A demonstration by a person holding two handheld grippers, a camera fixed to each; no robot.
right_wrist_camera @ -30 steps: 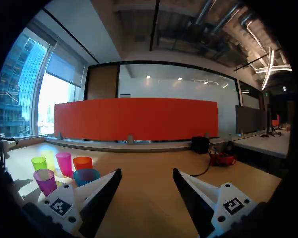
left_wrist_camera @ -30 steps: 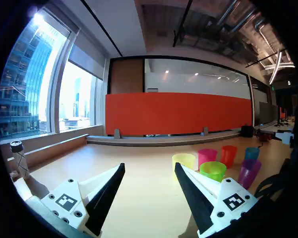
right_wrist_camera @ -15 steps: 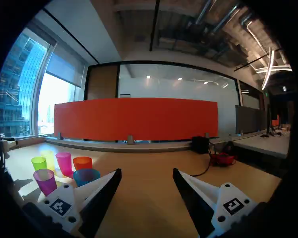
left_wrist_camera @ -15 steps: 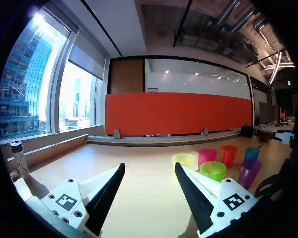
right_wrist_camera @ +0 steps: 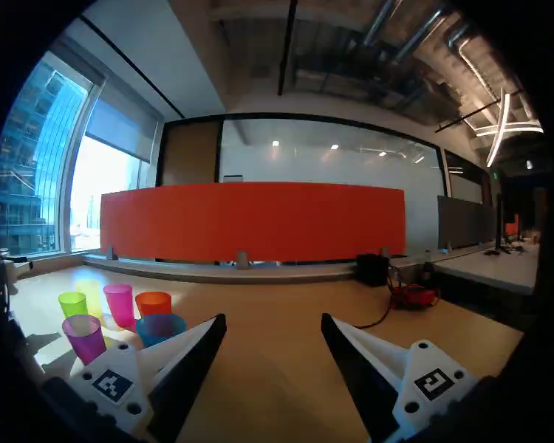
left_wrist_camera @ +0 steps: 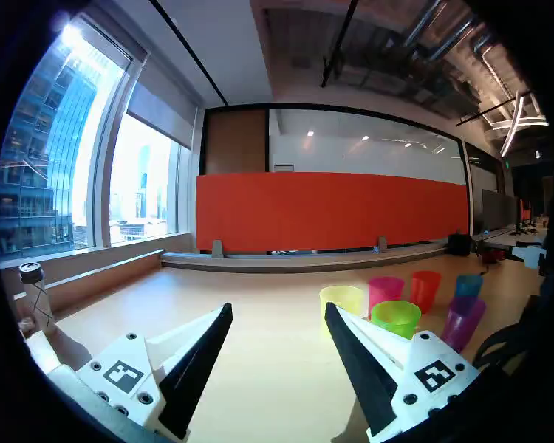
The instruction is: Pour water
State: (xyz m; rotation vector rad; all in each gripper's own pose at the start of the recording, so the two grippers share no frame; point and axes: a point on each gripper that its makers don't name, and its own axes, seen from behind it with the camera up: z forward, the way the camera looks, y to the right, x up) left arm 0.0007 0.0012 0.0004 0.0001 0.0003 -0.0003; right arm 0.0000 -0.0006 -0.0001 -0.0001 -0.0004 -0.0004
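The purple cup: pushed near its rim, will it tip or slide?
The purple cup looks like translucent plastic, probably light. It narrows toward its base, so a rim push would likely tip it. On the smooth table, a low push may slide it.
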